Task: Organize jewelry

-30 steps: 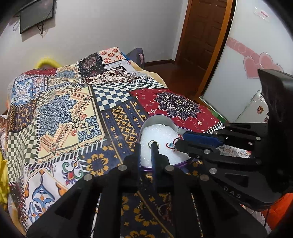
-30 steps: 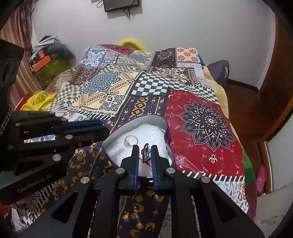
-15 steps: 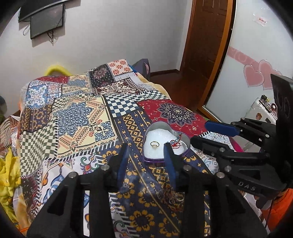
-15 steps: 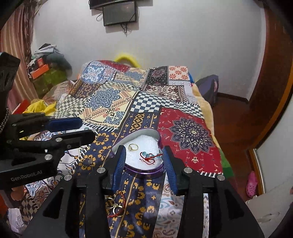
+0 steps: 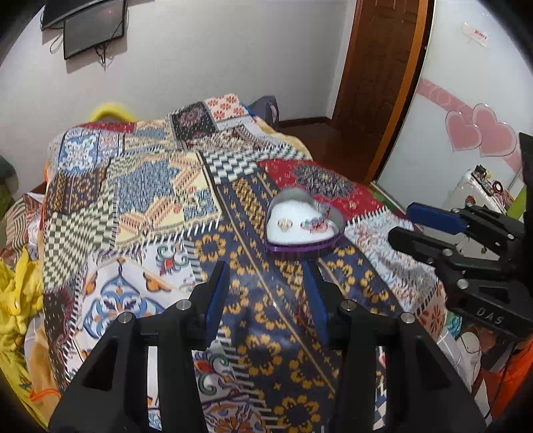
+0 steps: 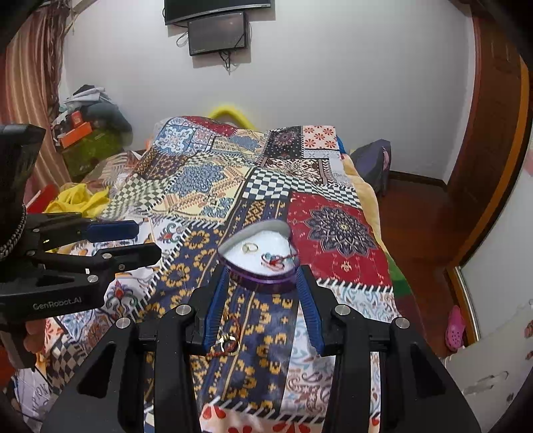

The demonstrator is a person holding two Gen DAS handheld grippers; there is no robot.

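Note:
A purple heart-shaped box (image 5: 301,233) (image 6: 263,259) with white lining sits on the patterned bedspread. In it lie a gold ring (image 5: 284,223) (image 6: 250,247) and a red-and-blue bracelet (image 5: 314,224) (image 6: 276,260). My left gripper (image 5: 266,269) is open and empty, held back from the box. My right gripper (image 6: 263,274) is open and empty, just short of the box's near edge. More jewelry (image 6: 228,343), gold rings with a red cord, lies on the bedspread by my right gripper's left finger.
The patchwork bedspread (image 5: 150,200) covers the bed. Yellow cloth (image 6: 78,200) lies at the left. A wooden door (image 5: 376,83) and bare floor are at the right. A screen (image 6: 218,31) hangs on the far wall.
Both grippers opened, leaving the ring and the bracelet in the box, then pulled back and up away from it.

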